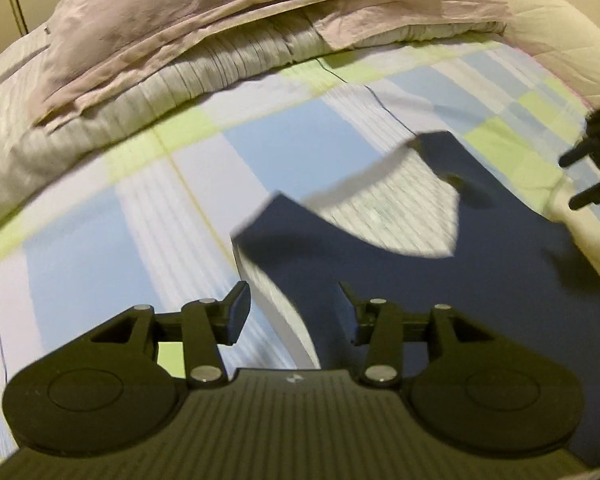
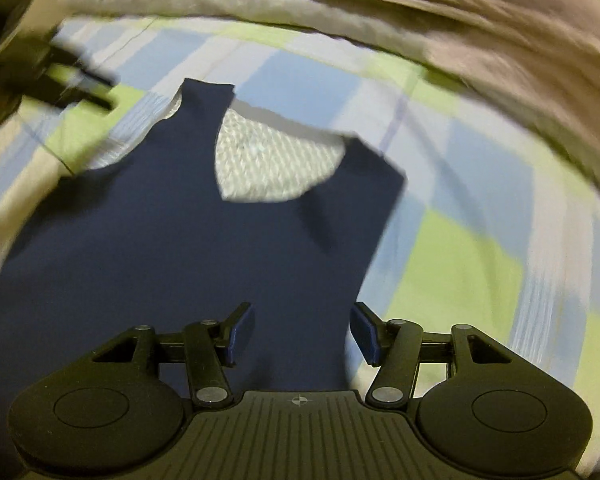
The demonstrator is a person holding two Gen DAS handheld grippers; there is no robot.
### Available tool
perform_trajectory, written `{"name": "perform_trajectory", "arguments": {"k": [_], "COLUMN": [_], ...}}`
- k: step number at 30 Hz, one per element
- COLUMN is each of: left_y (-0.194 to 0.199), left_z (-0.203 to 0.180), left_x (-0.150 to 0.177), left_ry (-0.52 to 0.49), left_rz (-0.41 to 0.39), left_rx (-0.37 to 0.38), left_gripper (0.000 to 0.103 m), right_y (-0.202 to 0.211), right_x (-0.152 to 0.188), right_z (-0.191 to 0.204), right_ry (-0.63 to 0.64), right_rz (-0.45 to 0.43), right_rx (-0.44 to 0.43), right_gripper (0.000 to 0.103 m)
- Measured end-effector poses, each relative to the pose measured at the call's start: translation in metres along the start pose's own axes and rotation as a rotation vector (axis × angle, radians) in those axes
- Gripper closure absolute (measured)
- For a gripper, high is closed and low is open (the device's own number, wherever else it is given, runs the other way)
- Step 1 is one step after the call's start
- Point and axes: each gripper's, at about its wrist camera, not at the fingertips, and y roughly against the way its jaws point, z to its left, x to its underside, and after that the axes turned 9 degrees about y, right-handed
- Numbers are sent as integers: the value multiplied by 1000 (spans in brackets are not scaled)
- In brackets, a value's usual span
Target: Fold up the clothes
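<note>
A navy sleeveless top [image 1: 440, 292] lies spread flat on the checked bedsheet [image 1: 292, 152], its pale striped inner lining showing at the neck opening [image 1: 404, 216]. My left gripper [image 1: 294, 312] is open just above the top's left edge, near a shoulder strap. The top also shows in the right wrist view [image 2: 188, 240], straps pointing away. My right gripper [image 2: 302, 334] is open over the top's right side edge. The right gripper shows at the right edge of the left wrist view [image 1: 592, 176]. The left gripper shows blurred at the upper left of the right wrist view [image 2: 76, 84].
A folded pinkish blanket [image 1: 204, 12] lies on a striped pillow [image 1: 140, 92] at the head of the bed. A cream quilt [image 1: 560, 28] lies at the far right. The green, blue and white checked sheet [image 2: 460, 264] surrounds the top.
</note>
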Motion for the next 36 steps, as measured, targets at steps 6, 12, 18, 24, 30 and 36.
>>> {"name": "perform_trajectory", "arguments": {"k": [6, 12, 18, 24, 30, 36], "left_y": [-48, -79, -95, -73, -38, 45], "left_z": [18, 15, 6, 5, -5, -25], "left_x": [-25, -33, -40, -59, -36, -6], "left_ry": [5, -73, -168, -210, -291, -287], "left_rz": [50, 113, 191, 102, 44, -55], "left_rx": [-23, 3, 38, 66, 82, 145], "left_gripper": [61, 61, 94, 101, 101, 101], "right_y": [-69, -115, -146, -125, -77, -10], "right_x": [-44, -72, -71, -75, -63, -46], "right_z": [-69, -94, -101, -110, -95, -45], "right_ry": [113, 326, 367, 316, 276, 309], "right_rz": [-16, 7, 57, 42, -41, -121], "right_rx": [-19, -41, -118, -65, -20, 34], "right_gripper": [47, 47, 67, 103, 102, 102]}}
